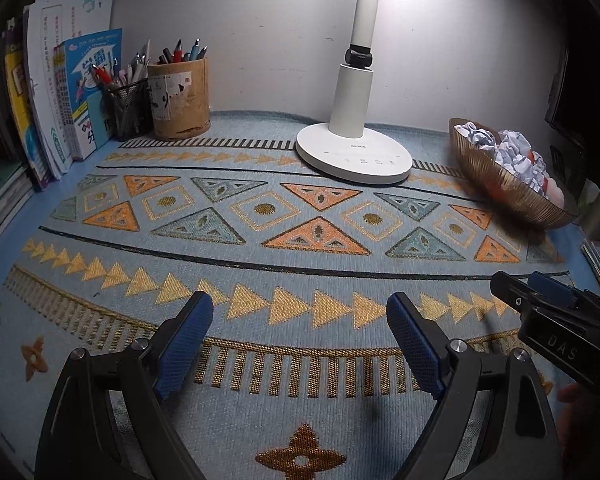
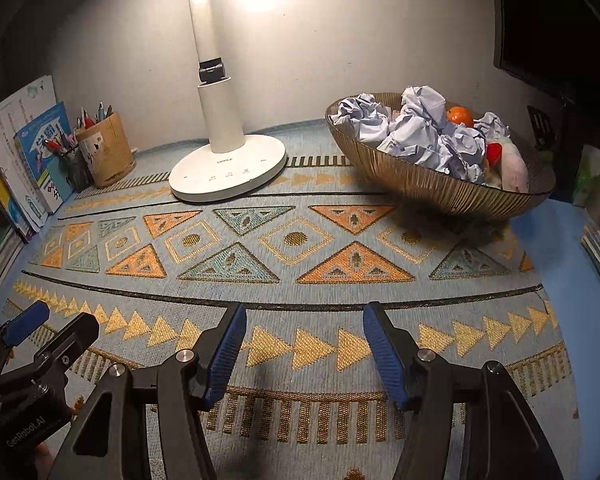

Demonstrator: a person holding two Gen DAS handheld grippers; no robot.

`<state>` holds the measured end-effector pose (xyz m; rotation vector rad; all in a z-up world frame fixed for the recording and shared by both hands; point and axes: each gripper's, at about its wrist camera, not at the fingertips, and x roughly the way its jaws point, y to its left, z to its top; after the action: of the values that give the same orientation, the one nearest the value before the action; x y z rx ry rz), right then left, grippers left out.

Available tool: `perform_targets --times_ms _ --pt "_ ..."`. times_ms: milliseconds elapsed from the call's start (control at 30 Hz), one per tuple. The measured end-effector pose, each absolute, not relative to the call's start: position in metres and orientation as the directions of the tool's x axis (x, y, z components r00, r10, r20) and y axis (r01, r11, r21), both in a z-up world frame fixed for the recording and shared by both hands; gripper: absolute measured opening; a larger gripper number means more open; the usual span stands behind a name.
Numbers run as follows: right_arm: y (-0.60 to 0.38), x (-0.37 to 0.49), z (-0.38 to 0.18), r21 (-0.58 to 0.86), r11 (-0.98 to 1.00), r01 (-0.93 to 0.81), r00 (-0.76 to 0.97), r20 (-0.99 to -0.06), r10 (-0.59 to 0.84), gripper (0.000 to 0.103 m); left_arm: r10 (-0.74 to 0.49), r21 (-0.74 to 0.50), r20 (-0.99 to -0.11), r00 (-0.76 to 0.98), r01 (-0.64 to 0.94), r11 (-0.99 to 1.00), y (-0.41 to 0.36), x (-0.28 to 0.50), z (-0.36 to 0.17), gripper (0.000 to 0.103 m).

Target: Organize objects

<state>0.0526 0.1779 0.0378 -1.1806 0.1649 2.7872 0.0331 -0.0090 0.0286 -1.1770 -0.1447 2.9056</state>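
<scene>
Grippers idle: left gripper (image 1: 300,320) and right gripper (image 2: 304,332) both spread wide, holding nothing, hovering low over the patterned cloth (image 1: 260,240) on the tabletop. Clutter is already in the bowl (image 2: 428,188) at far right: crumpled paper (image 2: 416,132), an orange (image 2: 460,116). Risk: bowl looks heaped, so nudging its rim likely spills paper; lamp base (image 2: 228,172) sits close to it.

open mat (image 1: 300,240), lamp (image 1: 354,152), bowl (image 2: 432,188) behind
</scene>
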Motion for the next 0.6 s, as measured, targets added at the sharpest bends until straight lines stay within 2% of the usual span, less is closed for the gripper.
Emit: perform_targets --times_ms 133,600 --pt "0.174 0.0506 0.0364 0.041 -0.99 -0.133 -0.689 -0.722 0.063 0.059 0.047 -0.129 -0.707 -0.705 0.064 -0.99 -0.0168 0.0309 0.024 0.088" --pt "0.1702 0.0461 0.032 0.021 -0.993 -0.114 -0.672 -0.738 0.061 0.059 0.024 -0.101 -0.737 -0.676 0.075 -0.992 -0.0137 0.0255 0.0186 0.088"
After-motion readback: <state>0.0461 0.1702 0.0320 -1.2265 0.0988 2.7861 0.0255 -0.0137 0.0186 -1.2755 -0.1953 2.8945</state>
